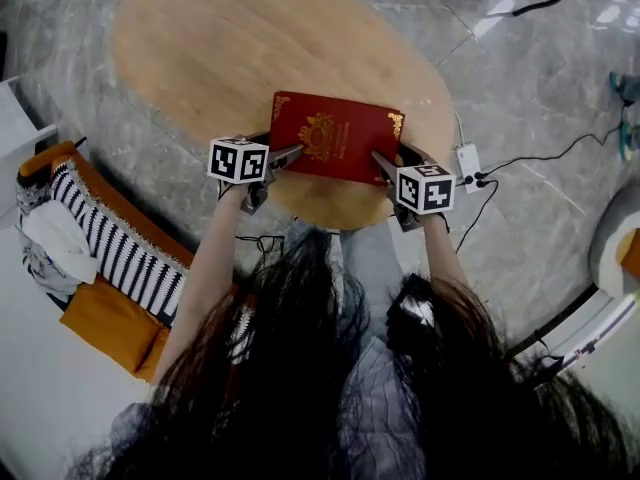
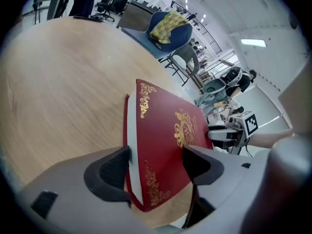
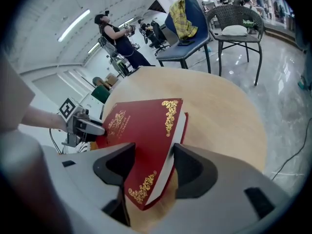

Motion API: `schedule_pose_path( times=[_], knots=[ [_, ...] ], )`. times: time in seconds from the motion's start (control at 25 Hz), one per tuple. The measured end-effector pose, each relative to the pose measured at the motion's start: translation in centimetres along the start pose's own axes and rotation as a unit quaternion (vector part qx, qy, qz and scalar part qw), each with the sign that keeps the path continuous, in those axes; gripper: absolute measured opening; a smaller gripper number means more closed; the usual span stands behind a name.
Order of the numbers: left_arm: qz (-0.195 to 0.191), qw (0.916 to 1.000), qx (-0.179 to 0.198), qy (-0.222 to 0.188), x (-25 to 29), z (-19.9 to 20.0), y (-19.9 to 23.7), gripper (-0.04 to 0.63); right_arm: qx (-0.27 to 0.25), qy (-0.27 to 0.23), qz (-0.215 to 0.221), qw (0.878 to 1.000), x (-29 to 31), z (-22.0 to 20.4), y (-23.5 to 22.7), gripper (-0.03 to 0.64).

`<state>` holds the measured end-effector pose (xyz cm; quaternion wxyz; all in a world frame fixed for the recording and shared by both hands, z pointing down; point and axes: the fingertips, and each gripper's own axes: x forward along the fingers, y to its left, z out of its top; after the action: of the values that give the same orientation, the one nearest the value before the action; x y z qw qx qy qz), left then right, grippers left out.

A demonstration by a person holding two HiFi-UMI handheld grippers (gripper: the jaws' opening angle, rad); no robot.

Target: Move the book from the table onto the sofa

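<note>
Left gripper [image 2: 156, 168]: jaws spread wide, straddling the near left corner of the dark red hardcover book with gold ornament [image 1: 335, 138]. Right gripper [image 3: 148, 165]: jaws likewise apart, around the near right corner. Book lies on the oval light-wood desk [image 1: 210, 48], close to its near edge.

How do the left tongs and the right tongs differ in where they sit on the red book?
The left tongs straddle the book's near-left corner; the right tongs straddle its near-right corner. The left tongs point in from the left, the right tongs from the right. Both are open around a corner; the book lies on the table.
</note>
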<state>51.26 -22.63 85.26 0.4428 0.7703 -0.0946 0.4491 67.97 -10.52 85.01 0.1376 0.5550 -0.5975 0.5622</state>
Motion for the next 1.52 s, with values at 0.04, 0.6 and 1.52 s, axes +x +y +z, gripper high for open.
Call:
schedule_pose_path(
  times=[0.04, 0.6, 1.52],
  knots=[
    [0.005, 1.0000, 0.001, 0.004, -0.1, -0.1, 0.0, 0.350, 0.003, 0.004, -0.005, 1.000, 0.0, -0.2, 0.1, 0.259],
    [0.010, 0.9871, 0.159, -0.015, -8.1, -1.8, -5.2, 0.321, -0.007, -0.006, -0.020, 1.000, -7.5, 0.6, 5.6, 0.213],
    [0.008, 0.9340, 0.271, -0.232, -32.4, -1.6, -16.5, 0.313, -0.082, -0.193, -0.044, 0.977, -25.9, 5.4, 25.4, 0.204]
  ],
)
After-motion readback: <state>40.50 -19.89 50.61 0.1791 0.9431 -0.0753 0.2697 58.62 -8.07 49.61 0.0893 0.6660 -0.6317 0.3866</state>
